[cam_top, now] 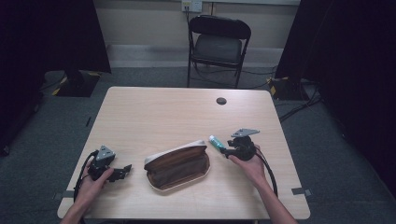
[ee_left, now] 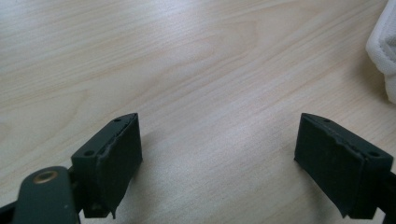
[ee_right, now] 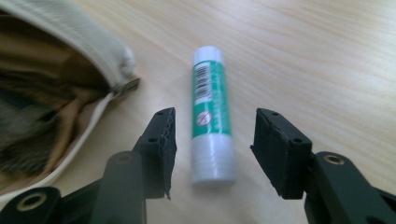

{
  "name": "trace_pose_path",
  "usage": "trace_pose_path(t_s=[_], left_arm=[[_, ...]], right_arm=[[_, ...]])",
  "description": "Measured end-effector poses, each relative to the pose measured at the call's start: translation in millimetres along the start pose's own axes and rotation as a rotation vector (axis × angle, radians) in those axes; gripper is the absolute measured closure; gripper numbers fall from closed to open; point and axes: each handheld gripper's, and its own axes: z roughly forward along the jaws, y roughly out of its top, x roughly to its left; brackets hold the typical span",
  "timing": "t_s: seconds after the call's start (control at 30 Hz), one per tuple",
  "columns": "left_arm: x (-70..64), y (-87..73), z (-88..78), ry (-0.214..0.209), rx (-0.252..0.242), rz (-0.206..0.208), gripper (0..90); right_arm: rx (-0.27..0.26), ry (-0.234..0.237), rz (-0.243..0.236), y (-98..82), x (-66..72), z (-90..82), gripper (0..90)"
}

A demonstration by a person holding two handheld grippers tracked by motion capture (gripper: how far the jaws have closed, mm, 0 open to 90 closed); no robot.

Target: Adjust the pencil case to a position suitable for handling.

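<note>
A green and white glue stick (ee_right: 212,116) lies flat on the wooden table (cam_top: 163,112), just right of an open brown pouch with a cream rim (cam_top: 177,165). My right gripper (ee_right: 212,149) straddles the stick's near end. Its pads stand a little apart from the stick on both sides, so it is open. In the high view the glue stick (cam_top: 215,141) pokes out left of the right gripper (cam_top: 226,150). My left gripper (cam_top: 125,171) rests on the table left of the pouch, jaws wide and empty, as the left gripper view (ee_left: 219,163) shows.
The pouch's zipper end (ee_right: 123,86) lies close to the left jaw of the right gripper. A small dark round disc (cam_top: 221,101) sits at the table's far side. A black folding chair (cam_top: 217,44) stands beyond the table.
</note>
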Motion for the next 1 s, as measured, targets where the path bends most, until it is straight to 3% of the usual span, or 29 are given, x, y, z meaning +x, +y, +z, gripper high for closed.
trace_pose_path(t_s=[0.33, 0.47, 0.77, 1.0], left_arm=[[-0.1, -0.1, -0.1, 0.001, 0.0, -0.001, 14.5], [-0.1, -0.1, -0.1, 0.001, 0.0, 0.0, 14.5], [-0.2, -0.1, -0.1, 0.001, 0.0, -0.001, 14.5], [-0.3, -0.1, -0.1, 0.001, 0.001, -0.001, 14.5]], right_arm=[[0.032, 0.005, -0.009, -0.6, -0.8, 23.7, 55.1], [0.05, -0.024, -0.029, -4.3, 1.0, 27.6, 55.7], [0.038, -0.028, -0.01, -5.7, 0.9, 27.0, 64.6], [0.051, -0.036, -0.003, -4.5, 2.0, 26.4, 65.4]])
